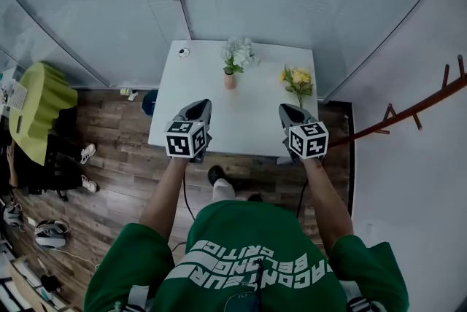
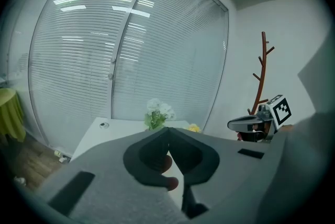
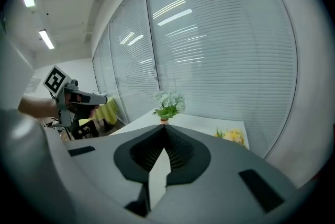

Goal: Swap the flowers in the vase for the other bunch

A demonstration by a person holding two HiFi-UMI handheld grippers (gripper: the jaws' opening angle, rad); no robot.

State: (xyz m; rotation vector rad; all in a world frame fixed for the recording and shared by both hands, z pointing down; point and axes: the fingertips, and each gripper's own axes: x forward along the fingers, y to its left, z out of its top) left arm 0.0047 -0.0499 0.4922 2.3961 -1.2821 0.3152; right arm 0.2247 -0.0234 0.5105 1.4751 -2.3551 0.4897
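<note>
Left gripper [image 1: 198, 107]: jaws brought together, tips meeting, nothing held. Right gripper [image 1: 289, 111]: the same, jaws closed to the tips and empty. Each carries its marker cube toward the person's wrist. Both are held out level with each other, side by side but well apart, over the near edge of the white table [image 1: 248, 130], and both point toward its far side.

Vase [image 1: 230, 82]: small, terracotta-coloured, upright, standing toward the far edge of the table, roughly mid-width. White flowers [image 1: 238, 53] with green leaves sit in it. Neither gripper is near it.

Yellow bunch [image 1: 297, 79]: lies on the table top to the right of the vase, near the right edge, apart from the vase. The right gripper is the closer of the two, not touching.

Small round object [image 1: 183, 52] at the far left corner of the table; too small to make out.

Behind the table, glass walls with closed white blinds. Brown coat stand [image 1: 419, 110] to the right. Yellow-green seat [image 1: 40, 103] on the wood floor at the left. The person wears a green shirt [image 1: 248, 252] with white lettering.
</note>
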